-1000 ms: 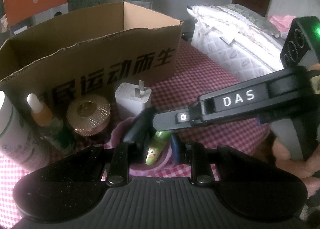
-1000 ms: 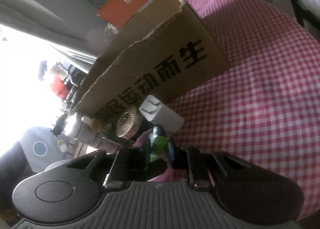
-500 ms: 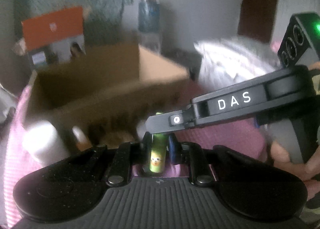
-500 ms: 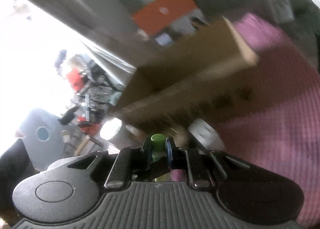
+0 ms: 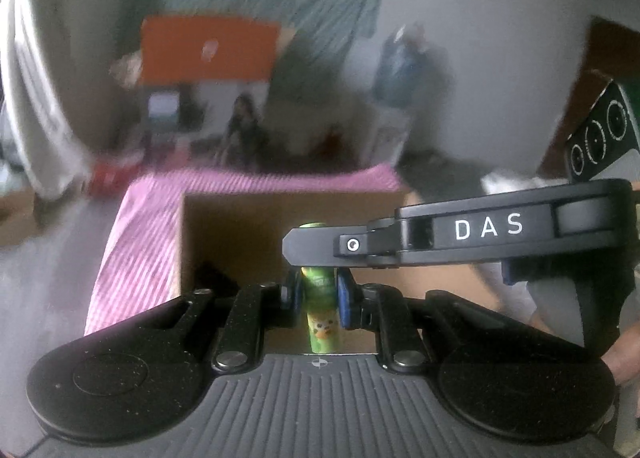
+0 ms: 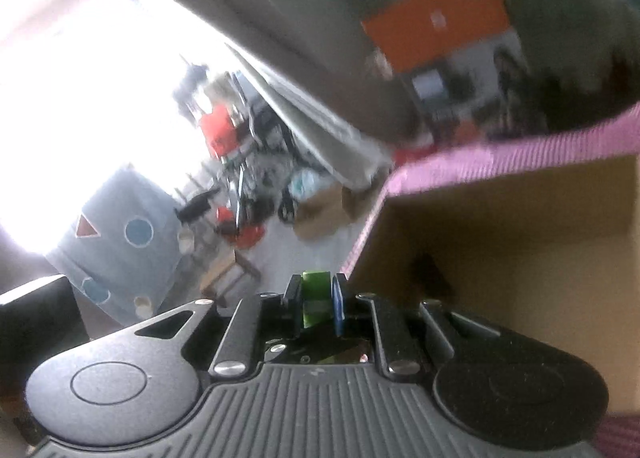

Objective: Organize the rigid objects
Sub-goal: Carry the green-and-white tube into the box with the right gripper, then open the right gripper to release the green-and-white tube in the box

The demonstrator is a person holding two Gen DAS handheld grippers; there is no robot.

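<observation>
Both the left gripper and right gripper, fingers clamped on the small green cartoon-printed tube, have lifted it over the open brown cardboard box, ready for dropping in.

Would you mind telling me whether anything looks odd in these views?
Yes: both tools, left and right, are clamped on the same small green tube, which is unusual for so small an item.

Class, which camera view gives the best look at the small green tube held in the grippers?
The left wrist view: the green tube shows lengthwise, its cartoon print visible, between the left gripper pads. The right wrist view shows only a short green end pinched in the right gripper.
</observation>
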